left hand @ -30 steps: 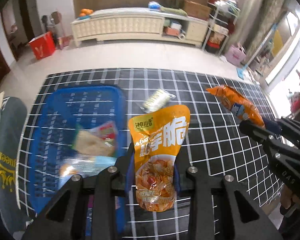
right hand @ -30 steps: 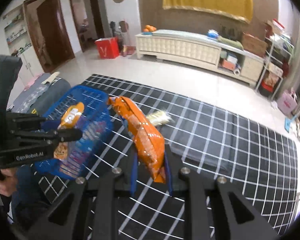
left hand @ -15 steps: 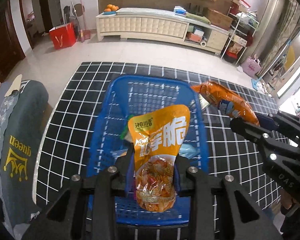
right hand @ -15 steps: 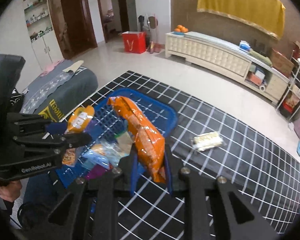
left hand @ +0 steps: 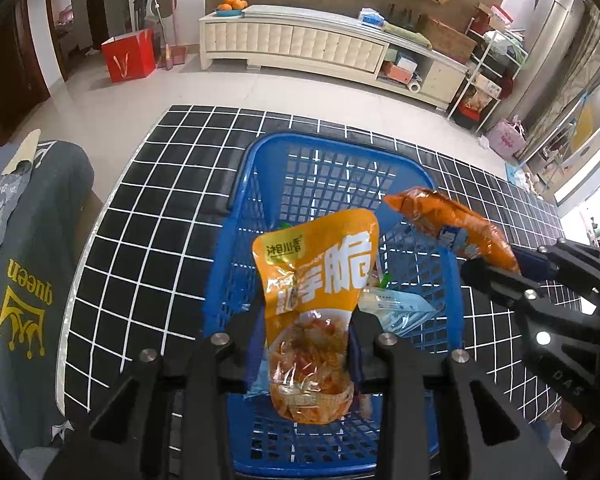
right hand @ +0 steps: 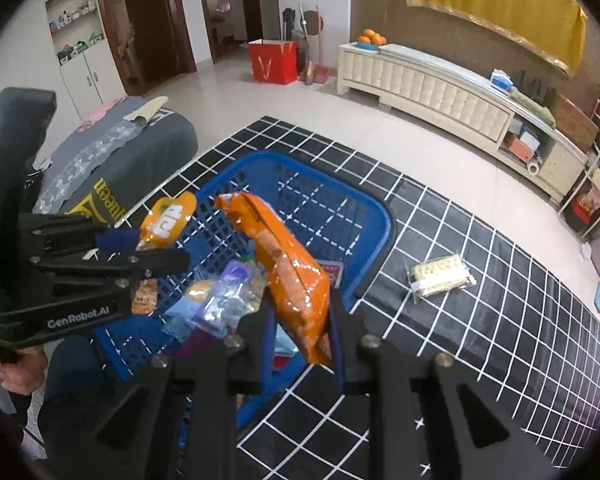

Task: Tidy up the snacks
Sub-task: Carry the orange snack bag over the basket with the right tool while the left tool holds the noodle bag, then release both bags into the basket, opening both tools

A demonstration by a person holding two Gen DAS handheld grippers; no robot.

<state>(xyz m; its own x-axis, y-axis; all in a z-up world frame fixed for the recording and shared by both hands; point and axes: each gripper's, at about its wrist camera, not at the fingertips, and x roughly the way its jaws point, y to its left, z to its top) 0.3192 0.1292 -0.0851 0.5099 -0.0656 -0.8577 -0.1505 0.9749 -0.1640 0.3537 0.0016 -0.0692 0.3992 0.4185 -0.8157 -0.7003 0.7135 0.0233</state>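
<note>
My left gripper [left hand: 306,332] is shut on a yellow-orange snack pouch [left hand: 316,280] and holds it upright over the blue plastic basket [left hand: 332,152]. My right gripper [right hand: 298,320] is shut on a long orange chip bag [right hand: 288,268] and holds it over the basket's [right hand: 340,192] right side. Each gripper shows in the other's view, the right gripper [left hand: 496,268] and the left gripper [right hand: 152,256]. Several snack packs [right hand: 216,300] lie inside the basket. A clear pack of crackers [right hand: 440,274] lies on the black grid mat to the right of the basket.
The basket stands on a black mat with white grid lines [left hand: 148,216]. A grey cloth with a yellow crown print [left hand: 24,280] lies at the mat's left edge. A cream cabinet [left hand: 300,44] and a red bag [left hand: 128,54] stand far behind on the tiled floor.
Both grippers have carried their bags leftward until they hang over the basket. The cracker pack has stayed on the mat and is now off to the right.
</note>
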